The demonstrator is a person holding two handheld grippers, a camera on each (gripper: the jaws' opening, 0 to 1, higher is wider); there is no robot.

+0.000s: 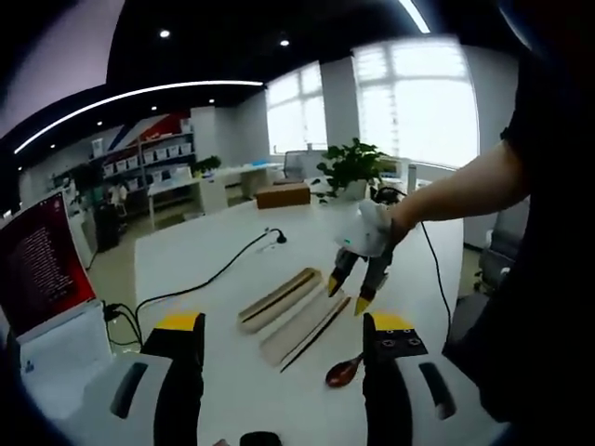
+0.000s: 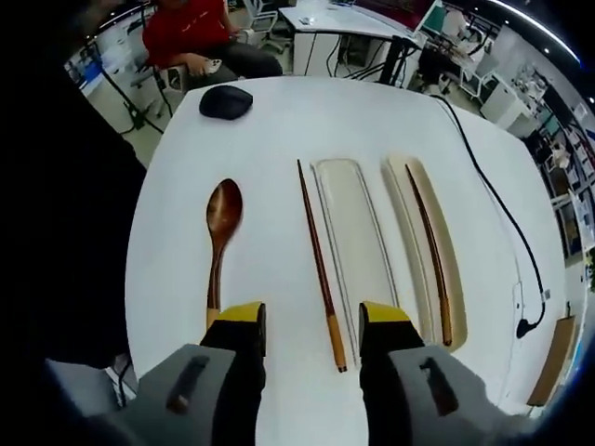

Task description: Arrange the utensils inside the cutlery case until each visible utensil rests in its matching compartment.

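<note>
Hanging above the table [image 2: 279,121], the right gripper [image 2: 311,321] has its jaws apart, holding nothing. Just past its tips lie the spoon [image 2: 221,232], one chopstick [image 2: 319,265] and the case [image 2: 358,242]. The left gripper [image 1: 284,334] is open too.

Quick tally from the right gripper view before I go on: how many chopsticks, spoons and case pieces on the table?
Chopsticks: 2, one on the bare table, one lying in the far case piece
Spoons: 1, wooden spoon
Case pieces: 2, the empty tray and the far tray
Total: 5
</note>
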